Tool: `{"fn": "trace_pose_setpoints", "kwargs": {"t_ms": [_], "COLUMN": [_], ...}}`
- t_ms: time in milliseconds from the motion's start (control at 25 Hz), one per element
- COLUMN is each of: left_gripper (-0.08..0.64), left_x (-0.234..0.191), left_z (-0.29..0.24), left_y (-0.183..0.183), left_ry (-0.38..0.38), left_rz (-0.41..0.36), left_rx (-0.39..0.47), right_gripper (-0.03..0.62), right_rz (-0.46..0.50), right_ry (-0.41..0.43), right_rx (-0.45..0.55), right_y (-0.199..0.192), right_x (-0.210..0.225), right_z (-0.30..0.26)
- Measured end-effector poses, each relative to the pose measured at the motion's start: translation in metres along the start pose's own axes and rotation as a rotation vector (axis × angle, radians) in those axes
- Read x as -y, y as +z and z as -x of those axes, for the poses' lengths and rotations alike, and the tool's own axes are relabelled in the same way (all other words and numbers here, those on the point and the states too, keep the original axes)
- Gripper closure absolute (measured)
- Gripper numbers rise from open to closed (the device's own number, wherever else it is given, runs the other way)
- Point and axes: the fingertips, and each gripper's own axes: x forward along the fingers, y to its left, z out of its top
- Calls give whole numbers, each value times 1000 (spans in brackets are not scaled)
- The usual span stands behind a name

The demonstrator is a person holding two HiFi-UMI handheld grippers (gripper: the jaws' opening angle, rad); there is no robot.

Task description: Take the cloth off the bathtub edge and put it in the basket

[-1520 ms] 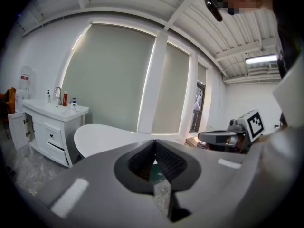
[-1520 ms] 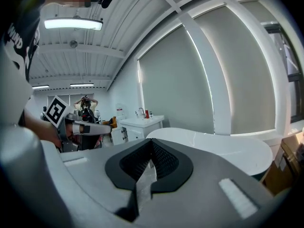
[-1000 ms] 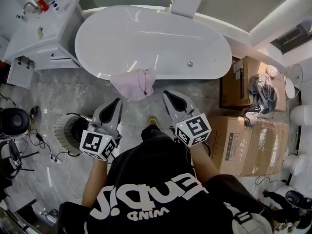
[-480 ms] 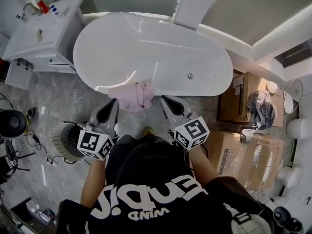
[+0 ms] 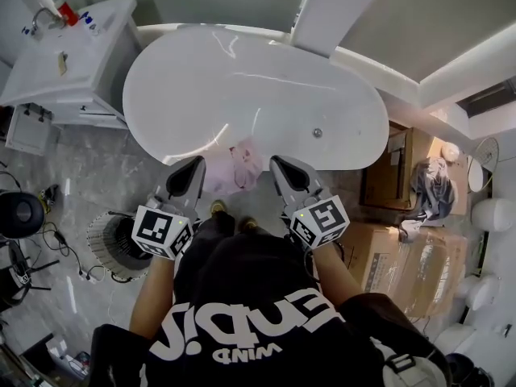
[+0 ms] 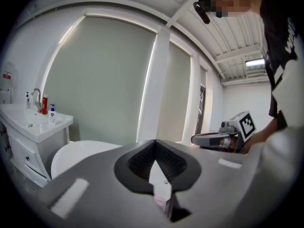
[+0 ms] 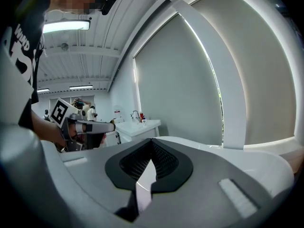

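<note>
A pink cloth (image 5: 239, 164) hangs over the near edge of the white oval bathtub (image 5: 250, 95) in the head view. My left gripper (image 5: 196, 165) points at the tub just left of the cloth, and my right gripper (image 5: 280, 164) points just right of it. Neither touches the cloth. Both are shut with nothing held. In the left gripper view the jaws (image 6: 155, 142) meet over the tub, and the right gripper (image 6: 222, 137) shows to the side. The right gripper view shows its jaws (image 7: 152, 142) closed too. A round wire basket (image 5: 109, 239) stands on the floor at the left, partly hidden by the left gripper's cube.
A white vanity with a sink (image 5: 72, 55) stands left of the tub. Cardboard boxes (image 5: 403, 248) with a grey garment (image 5: 431, 188) on them stand at the right. A white pillar (image 5: 339, 6) rises behind the tub. Cables and a dark round object (image 5: 20, 214) lie at far left.
Both grippers have moved forward toward the tub edge, and their tips now flank the pink cloth. The jaws have stayed shut.
</note>
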Motion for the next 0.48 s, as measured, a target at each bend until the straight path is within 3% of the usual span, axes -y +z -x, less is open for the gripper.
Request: {"fn": "trace_pose_setpoints", "kwargs": {"t_ms": [240,480], "left_gripper": [566,566], "left_x": [-20,-22], "left_z": [-9,-20], "left_y": [0,-10], "left_ry": [-25,-29], "left_rz": [-2,15], "left_rx": [-5,-24], "right_gripper": [588,588], "right_rz": [4,-19], "right_ry": [-42,-31], "right_rx": [20,1], "right_y": [2,-7], "right_x": [5,7], "right_z": [-22,-33]}}
